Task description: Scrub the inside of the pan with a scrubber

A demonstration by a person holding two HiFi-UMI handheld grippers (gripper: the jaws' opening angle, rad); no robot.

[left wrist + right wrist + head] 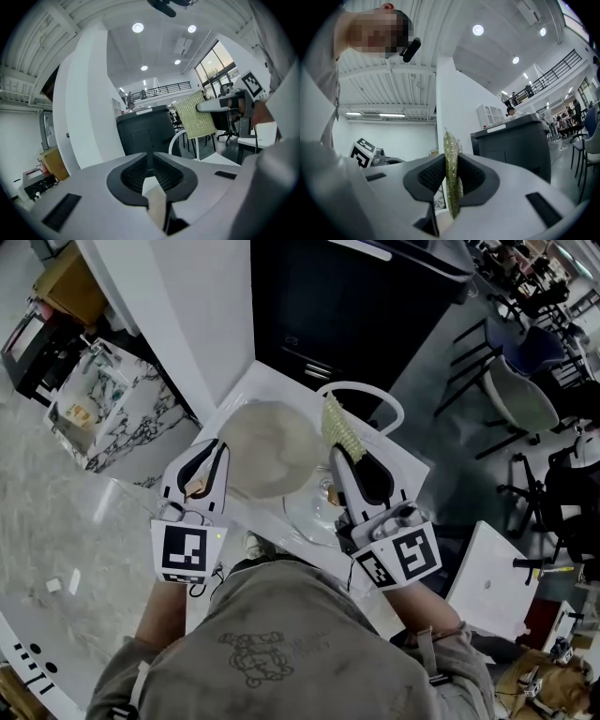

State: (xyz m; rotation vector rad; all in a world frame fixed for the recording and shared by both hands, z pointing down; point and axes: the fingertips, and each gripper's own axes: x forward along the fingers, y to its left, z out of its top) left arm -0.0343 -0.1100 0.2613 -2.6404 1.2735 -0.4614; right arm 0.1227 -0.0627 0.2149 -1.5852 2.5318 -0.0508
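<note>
The pan [272,448], pale and round, sits on the near-left part of the white table [405,474], between the two grippers. Whether its hollow or its underside faces up cannot be told. The left gripper [218,454] is at the pan's left edge. In its own view the jaws are nearly together, clamped on a thin pale strip [157,201] that I take to be the pan's rim or handle. The right gripper [342,457] is just right of the pan, its jaws pinched on the scrubber [341,427]. This is a thin yellow-green glittery sheet that stands up past the pads [451,154], apart from the pan. The pan looks stiff and is probably the heavier thing. Its smooth surface may be slippery, and a hold on one thin edge would likely let it tip or swing under pressure, so it is better braced against the table. The scrubber seems light, soft and floppy. Held by one edge, its free part will likely fold instead of pressing. A grip nearer its middle, or on bunched layers, should push harder into the pan.
</note>
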